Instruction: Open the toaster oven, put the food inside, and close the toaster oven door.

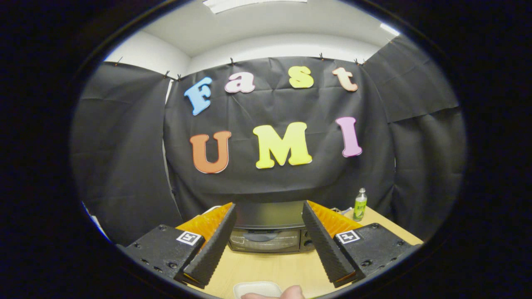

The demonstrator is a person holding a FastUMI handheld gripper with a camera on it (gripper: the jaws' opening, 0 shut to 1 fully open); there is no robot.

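A dark toaster oven [268, 232] stands on the wooden table [266, 265] against the back cloth wall, its glass door shut and its knobs on the right side. My gripper [268, 216] hovers above the table, well short of the oven, with its fingers [214, 245] spread wide and nothing between them. The oven shows through the gap between the fingers, beyond their tips. A white dish [257, 288] lies on the table close below the gripper, and a pale rounded thing [286, 294], food or a fingertip, shows at its near edge.
A small green bottle [360, 204] stands on the table to the right of the oven, near the back wall. Black cloth walls close the booth behind and on both sides. The table's right edge runs past the right finger.
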